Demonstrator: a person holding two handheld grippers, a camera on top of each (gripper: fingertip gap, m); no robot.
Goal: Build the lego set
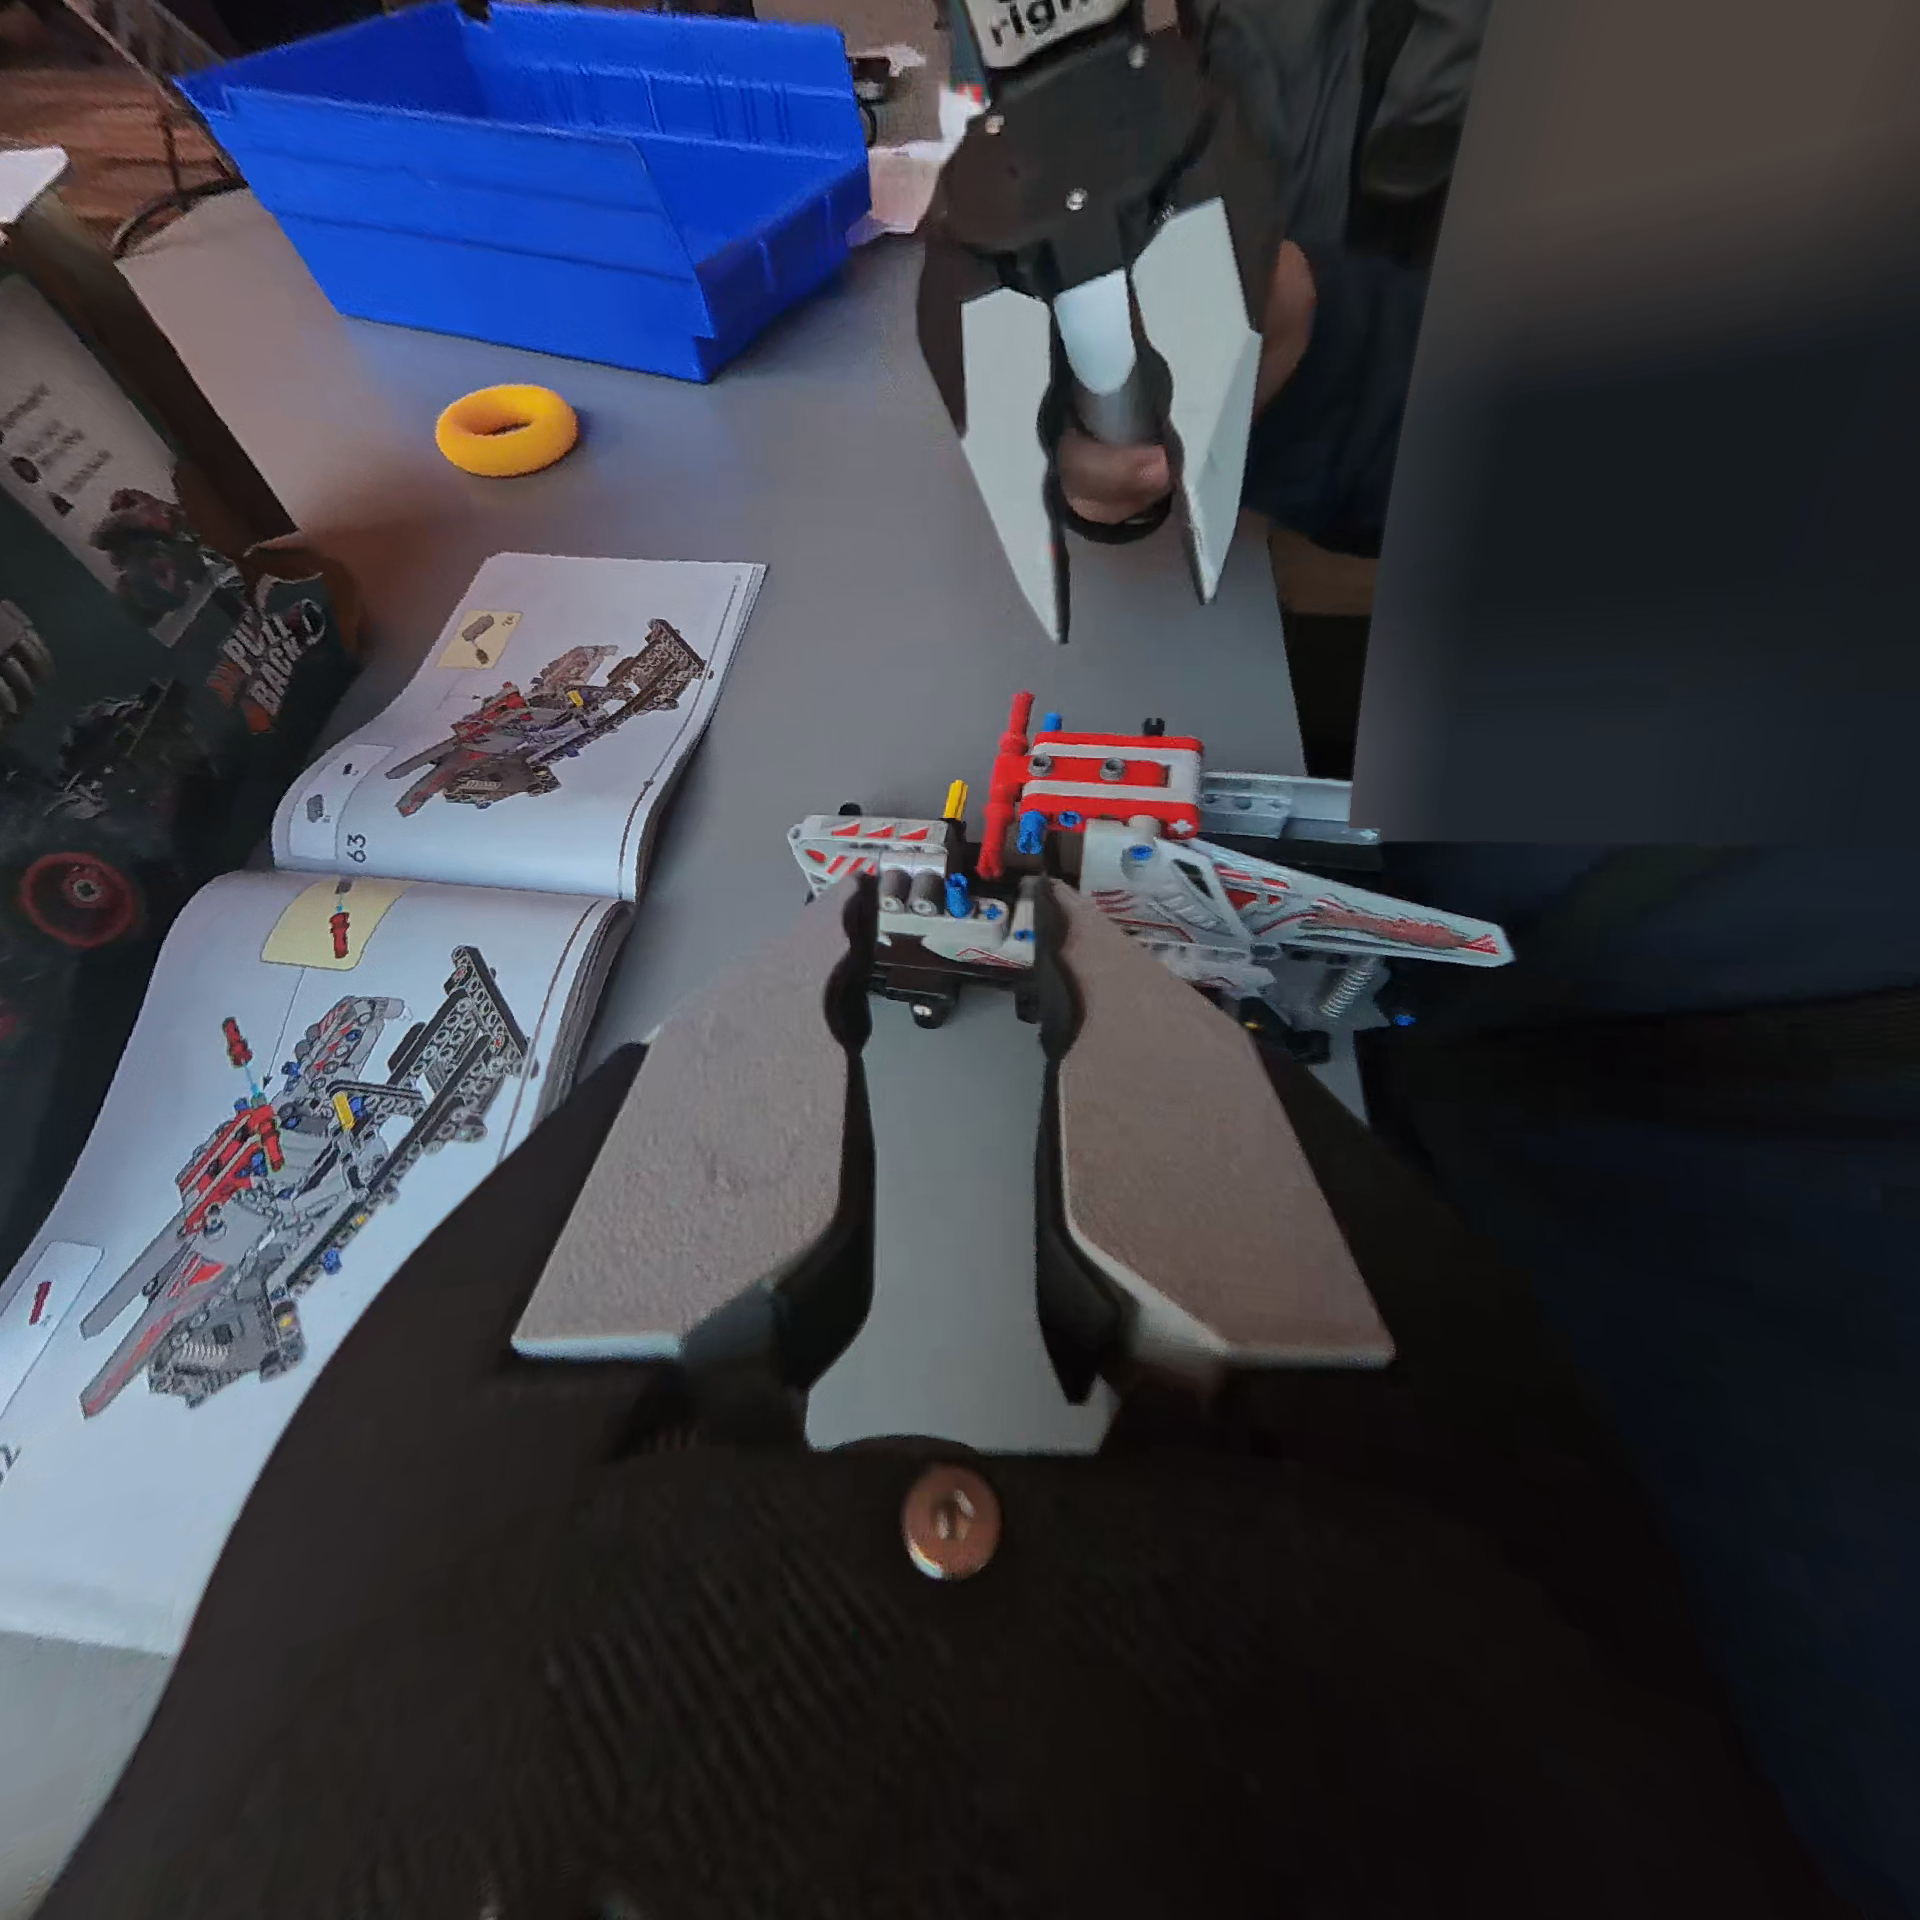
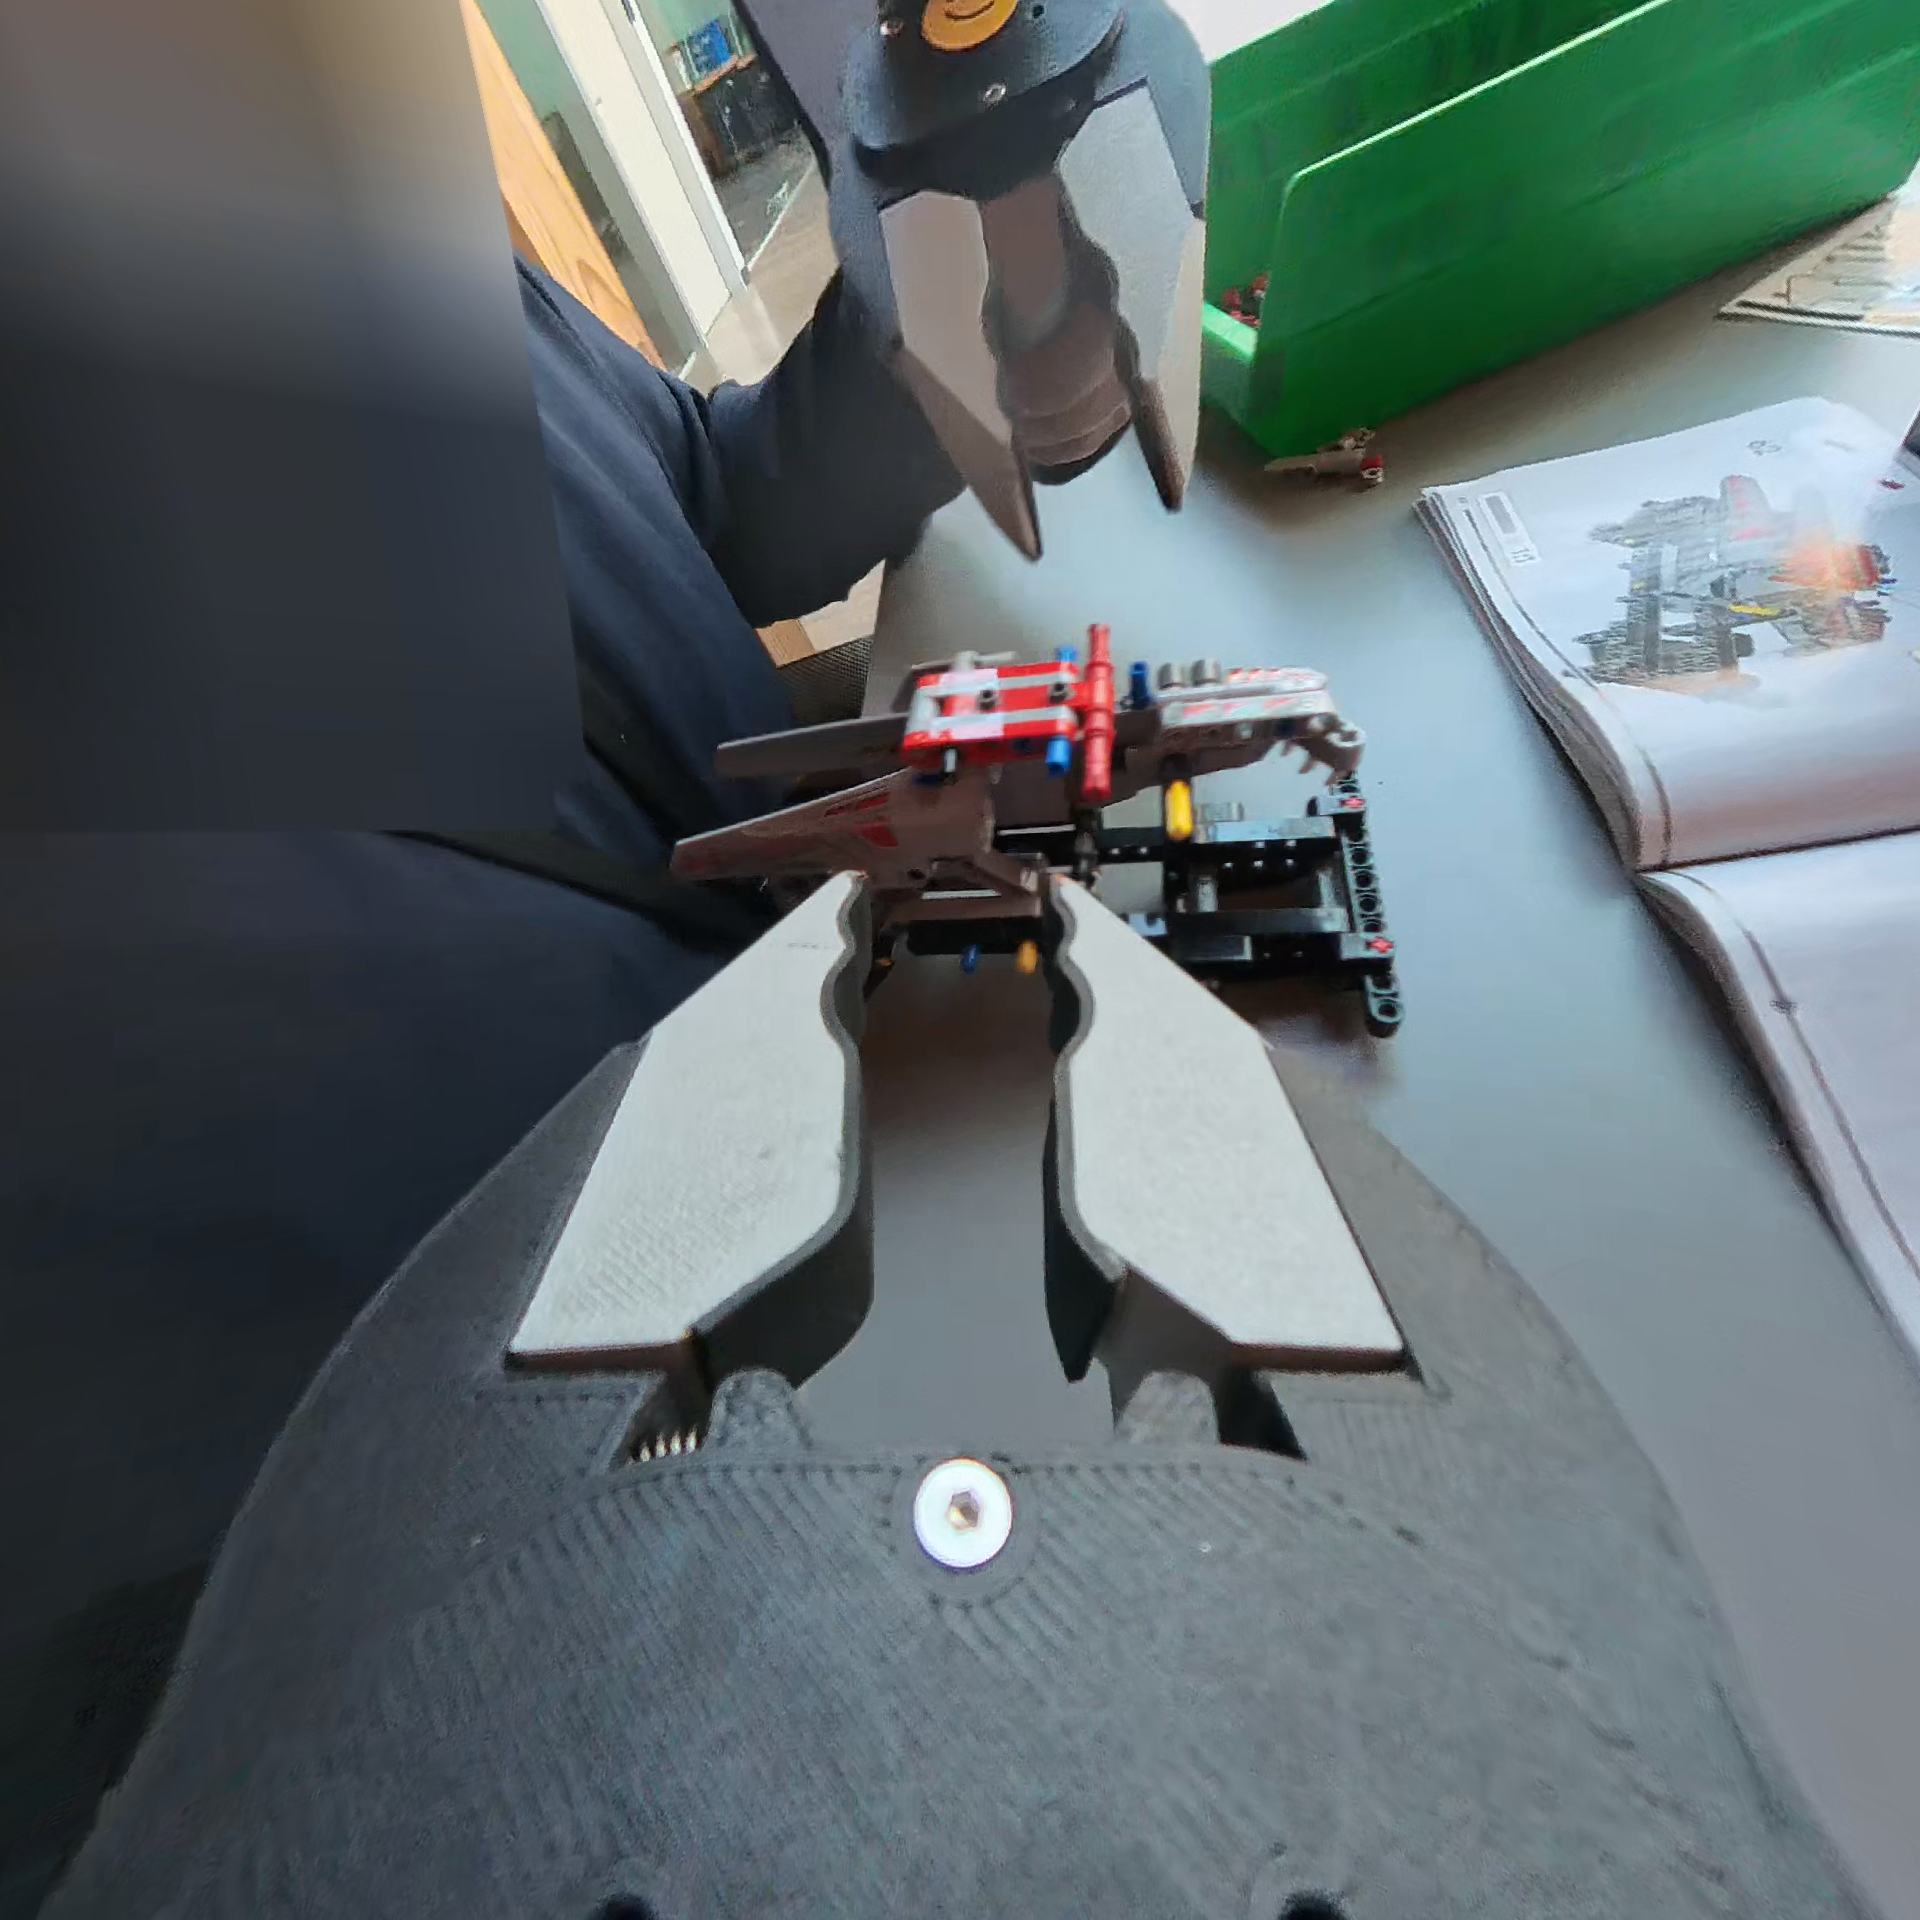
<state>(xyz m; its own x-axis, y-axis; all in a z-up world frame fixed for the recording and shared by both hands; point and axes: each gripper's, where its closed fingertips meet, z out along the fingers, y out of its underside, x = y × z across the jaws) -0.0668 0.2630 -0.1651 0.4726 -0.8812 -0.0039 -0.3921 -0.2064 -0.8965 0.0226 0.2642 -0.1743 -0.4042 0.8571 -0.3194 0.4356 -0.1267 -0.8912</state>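
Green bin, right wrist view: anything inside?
A few small red pieces show at the green bin's open low corner. Its tall walls hide the rest of the interior.

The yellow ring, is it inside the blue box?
No, the yellow ring lies on the grey table, in front of the blue box, not in it.

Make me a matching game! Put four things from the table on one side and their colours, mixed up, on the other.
Things:
1. Bin behind the ring
2. Bin past the booklet
3. Ring on the table
4. Tall cross-shaped rod on the lego model

Colours:
A. red
B. yellow
C. blue
D. green

Pairs: 1-C, 2-D, 3-B, 4-A
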